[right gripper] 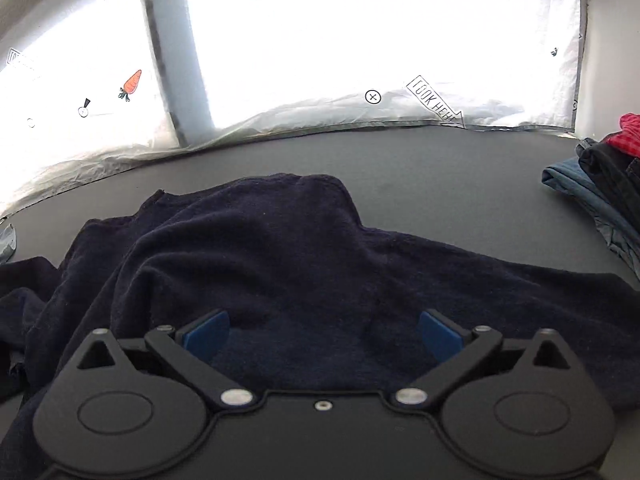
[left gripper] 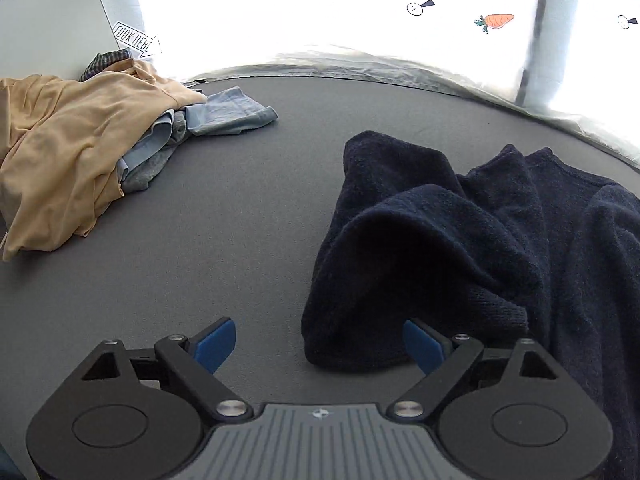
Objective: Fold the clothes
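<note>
Sweater (right gripper: 280,264), navy, rumpled, perhaps half-folded.

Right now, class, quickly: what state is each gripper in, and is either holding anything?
Left gripper: open, holding nothing; the navy sweater edge lies between its fingers, ungripped.
Right gripper: open, holding nothing, above the navy sweater.

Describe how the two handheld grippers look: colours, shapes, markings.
The left gripper and right gripper are built alike: black linkage arms with silver pivot bolts, round black hubs either side, and blue pads on the fingertips. The left one's body is ribbed grey with a small emblem; the right one's is plain black. No cables or sleeves show.
</note>
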Tool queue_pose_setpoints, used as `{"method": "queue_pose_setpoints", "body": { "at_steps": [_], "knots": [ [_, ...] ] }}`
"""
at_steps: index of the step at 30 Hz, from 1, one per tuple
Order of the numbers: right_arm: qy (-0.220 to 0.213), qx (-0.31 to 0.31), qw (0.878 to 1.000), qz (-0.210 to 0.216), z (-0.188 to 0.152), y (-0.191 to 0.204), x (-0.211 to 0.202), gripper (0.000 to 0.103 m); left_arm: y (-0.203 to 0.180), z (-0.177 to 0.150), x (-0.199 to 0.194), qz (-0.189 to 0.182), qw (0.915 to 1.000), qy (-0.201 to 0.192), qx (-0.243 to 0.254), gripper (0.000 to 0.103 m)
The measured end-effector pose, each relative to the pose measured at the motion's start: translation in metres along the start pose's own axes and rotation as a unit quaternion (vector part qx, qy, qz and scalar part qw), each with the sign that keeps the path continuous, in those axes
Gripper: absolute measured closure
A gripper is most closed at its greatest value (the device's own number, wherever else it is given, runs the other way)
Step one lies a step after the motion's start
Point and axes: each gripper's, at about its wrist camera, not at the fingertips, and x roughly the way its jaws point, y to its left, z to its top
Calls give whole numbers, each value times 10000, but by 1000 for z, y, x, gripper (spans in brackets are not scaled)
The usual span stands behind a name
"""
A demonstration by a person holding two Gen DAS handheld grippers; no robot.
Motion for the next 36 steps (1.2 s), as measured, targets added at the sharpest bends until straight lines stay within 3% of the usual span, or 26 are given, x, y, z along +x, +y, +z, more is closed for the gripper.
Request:
{"method": "queue_pose_setpoints", "body": {
  "at_steps": [2, 4, 8, 11, 12, 14, 16, 19, 23, 26, 28, 31, 34, 35, 36],
  "knots": [
    [238, -170, 9989, 377, -5, 25, 16, 0, 9, -3, 8, -89, 9999, 92, 3, 12],
    [498, -123, 9976, 467, -15, 45, 32, 0, 16, -4, 18, -183, 9997, 152, -7, 12],
    [772, -450, 9959, 165, -33, 65, 42, 0, 16, 5, 42, -430, 9990, 136, -72, 15],
    [782, -824, 9935, -91, -39, 64, 30, 0, 12, 14, 52, -501, 9987, -2, -82, 39],
    [822, -731, 9939, -129, -40, 61, 28, 0, 11, 18, 54, -491, 9987, -78, -76, 64],
    [932, -408, 9946, -203, -43, 48, 25, 0, 9, 28, 54, -89, 9997, -240, 15, 90],
    [984, -306, 9943, -271, -45, 43, 24, 0, 12, 42, 44, 343, 9971, -653, 189, 90],
    [1049, -295, 9936, -300, -44, 45, 26, 0, 19, 67, 17, 822, 9859, -1380, 466, 90],
    [1104, -193, 9933, -281, -45, 42, 30, 0, 4, 77, -28, 1061, 9624, -2311, 953, 90],
    [1090, -100, 9937, -242, -48, 39, 29, 0, -29, 59, -47, 903, 9491, -2573, 1574, 89],
    [1074, -98, 9939, -235, -48, 40, 30, 0, -50, 41, -38, 324, 9588, -2161, 1817, 86],
    [1075, -138, 9939, -226, -48, 40, 32, 0, -66, 15, -4, -823, 9762, -945, 1772, 85],
    [1078, -143, 9939, -171, -48, 39, 33, 0, -66, 2, 21, -1388, 9775, -55, 1590, 81],
    [1077, -143, 9940, -152, -48, 38, 33, 0, -62, 3, 24, -1481, 9780, 50, 1471, 78],
    [1073, -140, 9940, -131, -48, 37, 33, 0, -56, 5, 25, -1542, 9790, 78, 1328, 68]
  ]
}}
